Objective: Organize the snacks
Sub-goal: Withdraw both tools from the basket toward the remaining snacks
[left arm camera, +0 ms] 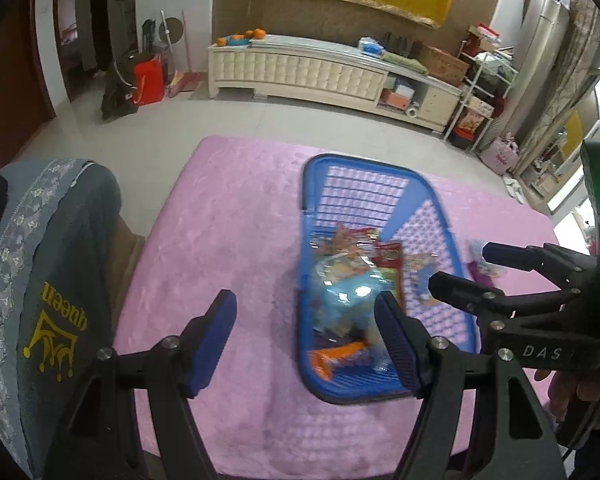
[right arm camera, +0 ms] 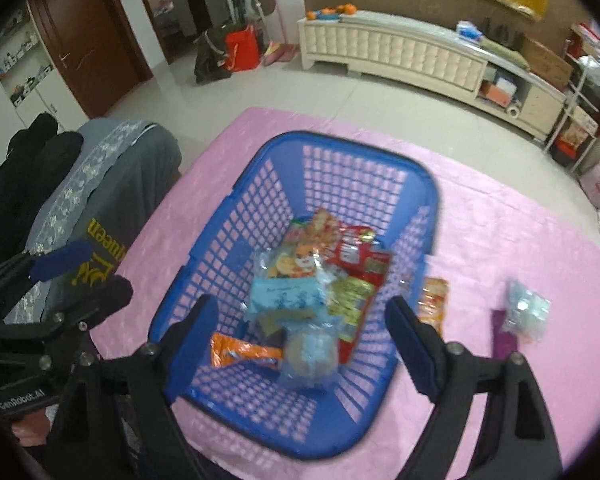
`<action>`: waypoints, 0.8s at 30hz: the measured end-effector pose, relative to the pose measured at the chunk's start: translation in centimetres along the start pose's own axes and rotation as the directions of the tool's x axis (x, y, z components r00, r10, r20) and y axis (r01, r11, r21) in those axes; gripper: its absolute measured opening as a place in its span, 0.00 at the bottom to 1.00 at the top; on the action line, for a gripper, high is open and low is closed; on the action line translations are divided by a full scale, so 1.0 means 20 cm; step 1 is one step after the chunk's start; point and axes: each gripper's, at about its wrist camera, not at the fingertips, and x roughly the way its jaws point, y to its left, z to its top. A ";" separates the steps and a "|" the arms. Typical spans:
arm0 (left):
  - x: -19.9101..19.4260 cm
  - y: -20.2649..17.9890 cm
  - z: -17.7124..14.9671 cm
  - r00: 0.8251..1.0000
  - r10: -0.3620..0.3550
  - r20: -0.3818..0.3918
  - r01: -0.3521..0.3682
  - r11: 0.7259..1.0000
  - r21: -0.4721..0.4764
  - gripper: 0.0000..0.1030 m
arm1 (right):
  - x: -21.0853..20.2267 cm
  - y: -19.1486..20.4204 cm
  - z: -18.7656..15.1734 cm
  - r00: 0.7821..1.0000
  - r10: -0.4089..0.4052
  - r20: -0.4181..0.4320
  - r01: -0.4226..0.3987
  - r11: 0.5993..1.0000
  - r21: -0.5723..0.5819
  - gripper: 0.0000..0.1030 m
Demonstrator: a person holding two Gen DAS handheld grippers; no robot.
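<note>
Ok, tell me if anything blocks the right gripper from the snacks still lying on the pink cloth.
Nothing visible does. The right gripper is open and empty above the blue basket; the orange packet and clear packet lie uncovered beside it.

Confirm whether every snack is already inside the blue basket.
No: an orange packet and a clear bag lie on the pink cloth, outside the basket.
</note>
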 end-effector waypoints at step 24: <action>-0.03 -0.76 -0.03 0.997 -0.077 -0.008 0.077 0.978 0.195 0.67 | -0.48 -0.66 -0.34 0.992 -0.090 0.090 0.071 0.978 0.197 0.86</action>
